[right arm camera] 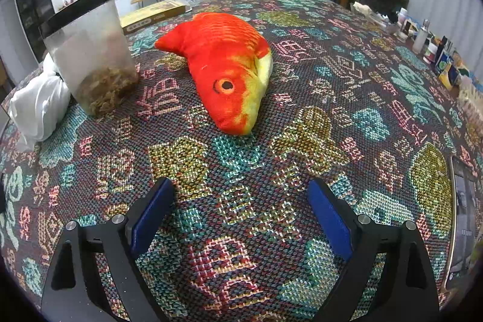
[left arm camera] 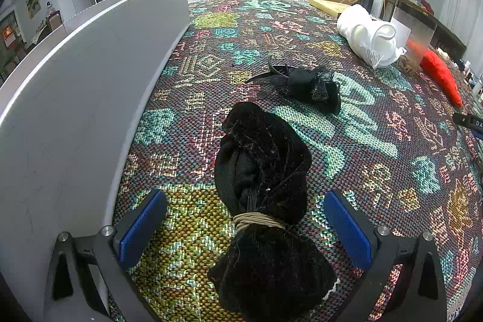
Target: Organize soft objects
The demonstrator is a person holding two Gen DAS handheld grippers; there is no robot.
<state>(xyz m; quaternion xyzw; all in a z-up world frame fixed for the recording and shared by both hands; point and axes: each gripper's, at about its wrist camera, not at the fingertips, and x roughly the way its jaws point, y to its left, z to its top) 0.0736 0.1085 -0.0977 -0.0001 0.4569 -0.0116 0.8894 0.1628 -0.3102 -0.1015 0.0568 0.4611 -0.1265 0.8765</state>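
Observation:
A black velvet bundle (left arm camera: 265, 171), tied at its waist with a tan band (left arm camera: 256, 221), lies on the patterned tablecloth between the blue pads of my left gripper (left arm camera: 244, 219). The jaws stand wide apart and do not touch it. A second black item with a clip (left arm camera: 305, 83) lies further off. A red-orange plush fish (right arm camera: 226, 65) lies on the cloth ahead of my right gripper (right arm camera: 241, 207), which is open and empty. The fish also shows in the left wrist view (left arm camera: 440, 74) at the far right.
A grey bin wall (left arm camera: 90, 74) stands along the left. A white bag (left arm camera: 371, 38) and a frosted container with dried bits (right arm camera: 90, 56) stand beside the fish. A flat box (right arm camera: 154, 12) lies behind. Bottles (right arm camera: 422, 35) line the right edge.

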